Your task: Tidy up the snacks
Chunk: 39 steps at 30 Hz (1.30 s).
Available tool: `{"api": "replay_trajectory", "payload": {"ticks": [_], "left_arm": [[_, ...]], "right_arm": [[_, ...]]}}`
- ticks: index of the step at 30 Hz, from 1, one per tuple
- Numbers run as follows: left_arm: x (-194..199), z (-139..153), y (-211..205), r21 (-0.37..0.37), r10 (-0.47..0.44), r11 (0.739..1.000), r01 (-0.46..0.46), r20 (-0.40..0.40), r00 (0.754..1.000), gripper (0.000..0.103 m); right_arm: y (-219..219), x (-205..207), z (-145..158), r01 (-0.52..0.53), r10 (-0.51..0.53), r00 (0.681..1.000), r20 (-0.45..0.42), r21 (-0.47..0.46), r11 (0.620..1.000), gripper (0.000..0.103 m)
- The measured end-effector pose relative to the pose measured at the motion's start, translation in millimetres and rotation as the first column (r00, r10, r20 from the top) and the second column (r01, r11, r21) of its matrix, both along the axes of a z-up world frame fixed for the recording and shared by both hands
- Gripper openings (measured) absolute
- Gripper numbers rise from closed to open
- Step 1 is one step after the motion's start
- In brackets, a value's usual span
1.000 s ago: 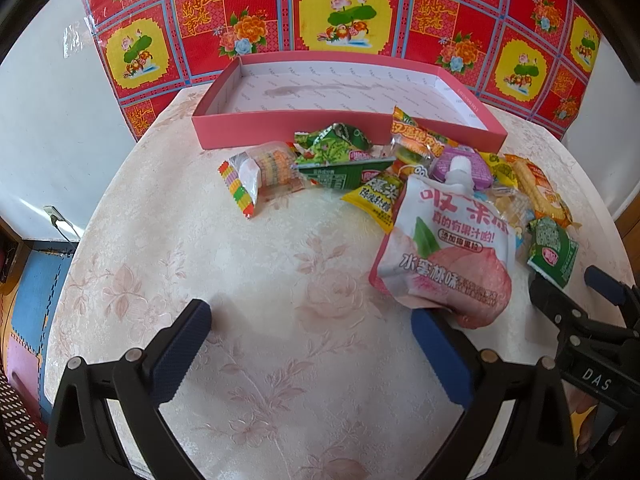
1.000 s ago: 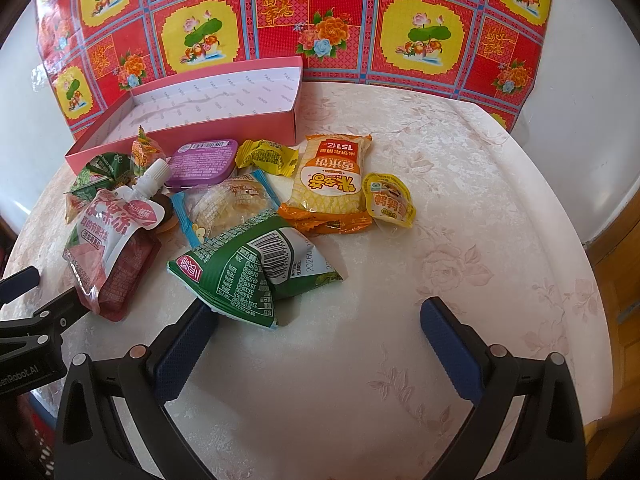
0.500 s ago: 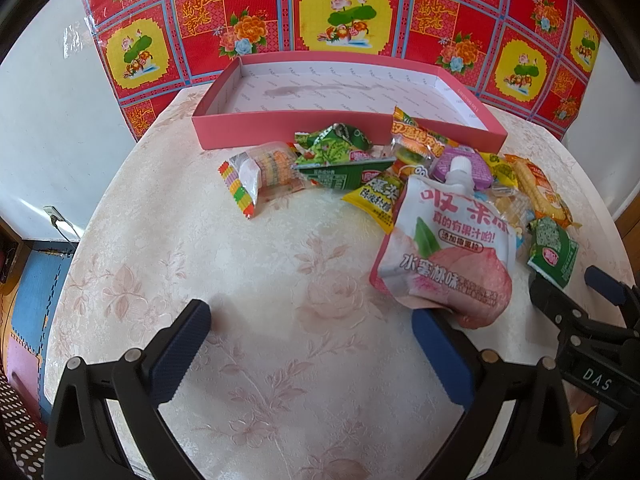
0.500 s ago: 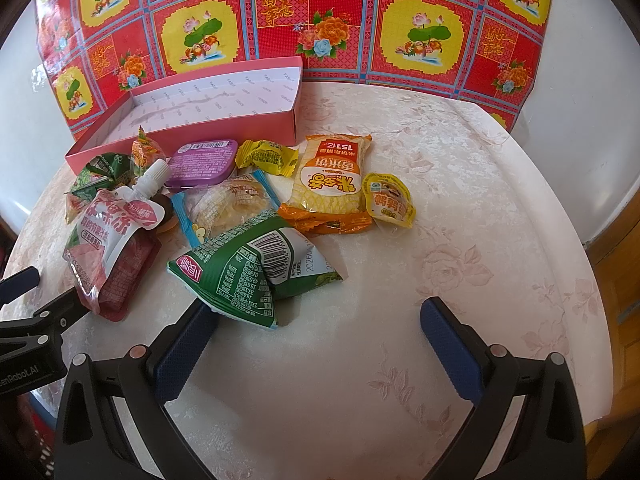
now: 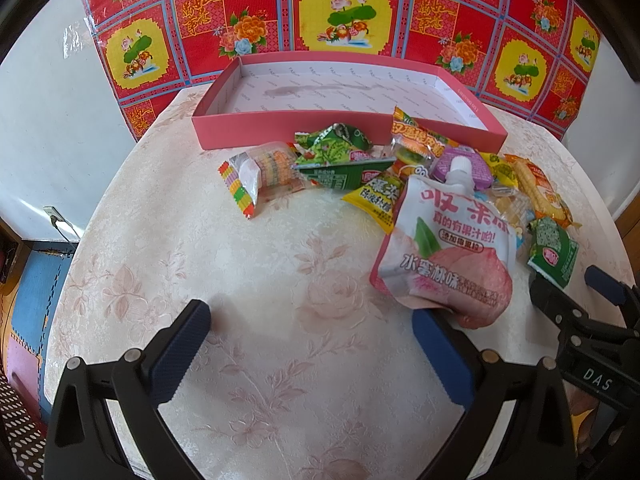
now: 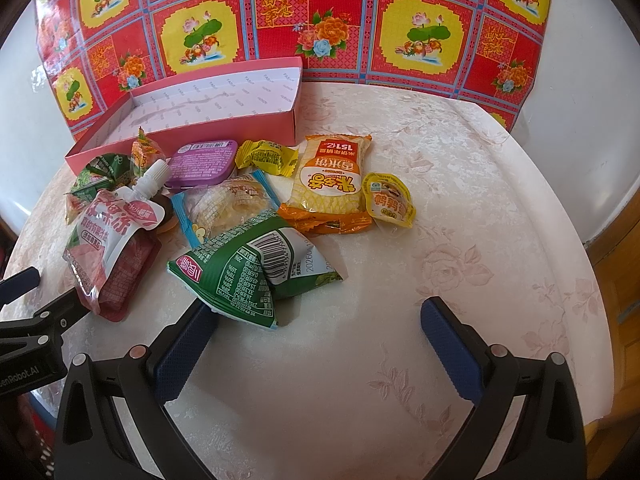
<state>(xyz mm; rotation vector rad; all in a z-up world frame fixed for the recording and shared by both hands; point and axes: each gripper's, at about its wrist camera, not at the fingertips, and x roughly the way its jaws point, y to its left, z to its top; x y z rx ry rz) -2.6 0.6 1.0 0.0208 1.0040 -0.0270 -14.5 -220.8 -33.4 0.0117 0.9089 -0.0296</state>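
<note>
Right wrist view: my right gripper [image 6: 320,336] gaped empty beside the green packet [image 6: 256,270]; next, grasp it for the pink box [image 6: 192,128].

No visible change: both grippers, snack packets, pink box in same places as earlier frames.

Left gripper [image 5: 311,342] black angular frame, blue ribbed pads [image 5: 180,354], round silver rivets, right gripper [image 6: 319,342] alike, white "DAS" lettering on its side.
</note>
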Motion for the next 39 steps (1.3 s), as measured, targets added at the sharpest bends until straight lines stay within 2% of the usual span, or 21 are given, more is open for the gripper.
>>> {"api": "replay_trajectory", "payload": {"ticks": [22,32,35,39], "left_arm": [[8.5,2.7,-6.4,0.0,0.004,1.0,-0.004,-0.004,1.0,0.103],[4.9,1.4,-3.5,-0.005,-0.03,1.0,0.03,0.022,0.999,0.103],[4.0,1.7,-3.1,-0.006,-0.045,0.999,0.045,0.016,0.999,0.102],[0.3,3.3,-1.6,-0.007,-0.05,0.999,0.05,0.009,0.999,0.099]], "right_arm": [[-1.3,0.0,6.1,-0.026,0.026,1.0,-0.012,0.003,1.0,0.103],[-3.4,-7.8,6.3,-0.104,0.104,0.994,-0.019,0.014,0.994,0.103],[-7.3,-10.1,6.0,-0.108,0.108,0.994,-0.011,0.034,0.994,0.1],[-10.4,-16.8,6.8,-0.126,0.126,0.992,0.005,0.075,0.989,0.092]]}}
